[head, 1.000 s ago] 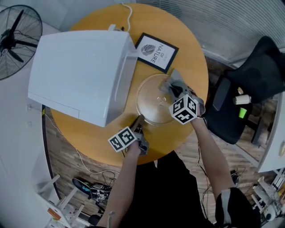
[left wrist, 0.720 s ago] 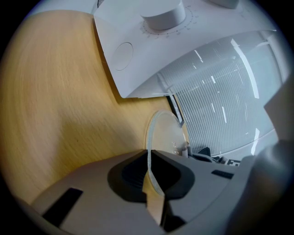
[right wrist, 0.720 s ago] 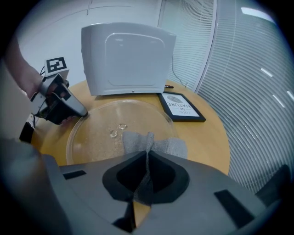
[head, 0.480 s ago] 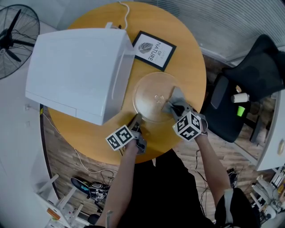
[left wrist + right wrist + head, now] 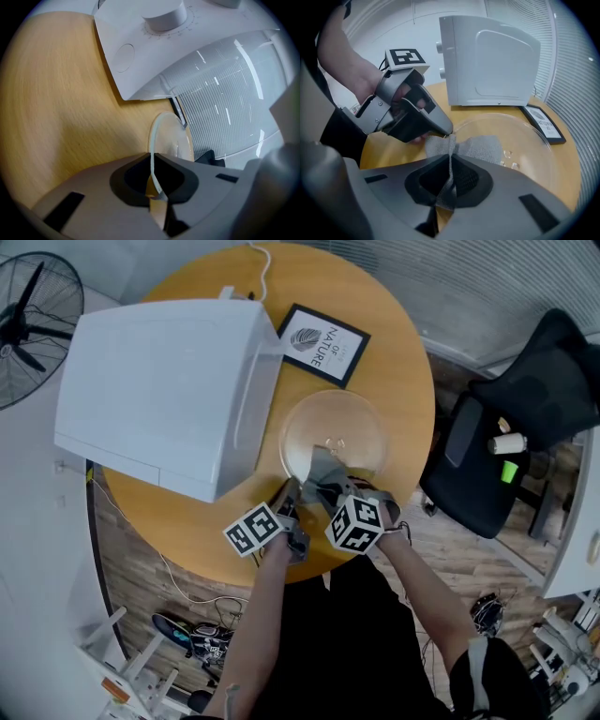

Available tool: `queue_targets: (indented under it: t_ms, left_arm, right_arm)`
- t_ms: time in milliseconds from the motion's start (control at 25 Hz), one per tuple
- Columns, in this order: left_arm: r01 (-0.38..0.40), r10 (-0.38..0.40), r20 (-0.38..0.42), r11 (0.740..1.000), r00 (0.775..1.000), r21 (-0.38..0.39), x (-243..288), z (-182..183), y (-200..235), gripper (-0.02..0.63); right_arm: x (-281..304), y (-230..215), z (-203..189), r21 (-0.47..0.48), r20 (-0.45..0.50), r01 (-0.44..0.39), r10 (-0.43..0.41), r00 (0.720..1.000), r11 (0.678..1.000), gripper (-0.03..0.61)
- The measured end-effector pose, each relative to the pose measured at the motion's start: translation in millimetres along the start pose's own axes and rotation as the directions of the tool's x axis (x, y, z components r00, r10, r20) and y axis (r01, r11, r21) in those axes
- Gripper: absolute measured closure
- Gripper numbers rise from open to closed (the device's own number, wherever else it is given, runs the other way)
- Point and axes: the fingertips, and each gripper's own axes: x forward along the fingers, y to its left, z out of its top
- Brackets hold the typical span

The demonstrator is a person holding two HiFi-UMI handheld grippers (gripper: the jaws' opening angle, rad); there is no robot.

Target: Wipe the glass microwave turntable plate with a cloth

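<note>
Glass plate (image 5: 354, 427) lies on the round wooden worktop (image 5: 398, 343), just right of the white microwave (image 5: 159, 390). A framed picture (image 5: 323, 345) sits beyond it on the far side.

Left gripper (image 5: 152, 157): jaws closed on the plate's near-left rim, with the glass edge seen between them.

Right gripper (image 5: 451, 159): jaws pinching a grey cloth (image 5: 483, 146). The free part of the cloth lies spread on the near part of the plate, close beside the tip of the left gripper.
</note>
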Motion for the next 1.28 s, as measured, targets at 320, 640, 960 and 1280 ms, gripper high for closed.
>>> queue_targets:
  t_ms: [320,640,960,1280]
  left_arm:
    - [0.000,0.000,-0.007,1.000,1.000,0.021,0,-1,0,0.595]
    - [0.002,-0.002,-0.010,0.999,1.000,0.034,0,-1,0,0.595]
    - [0.003,-0.003,-0.012,1.000,1.000,0.023,-1,-1,0,0.595]
    - [0.003,-0.003,-0.004,1.000,1.000,0.018,-1,-1,1,0.594]
  right_arm:
    - [17,-19,30,-0.193,0.076,-0.009,0.025,0.997,0.981,0.555]
    - [30,-83,56,-0.216,0.129,0.141,-0.115,0.985,0.966,0.557]
    - [4,-159,34,-0.063,0.104,0.318,-0.311,0.945,0.946,0.557]
    - [-8,-154,20,0.129,0.114,0.349,-0.363,0.925,0.928,0.558]
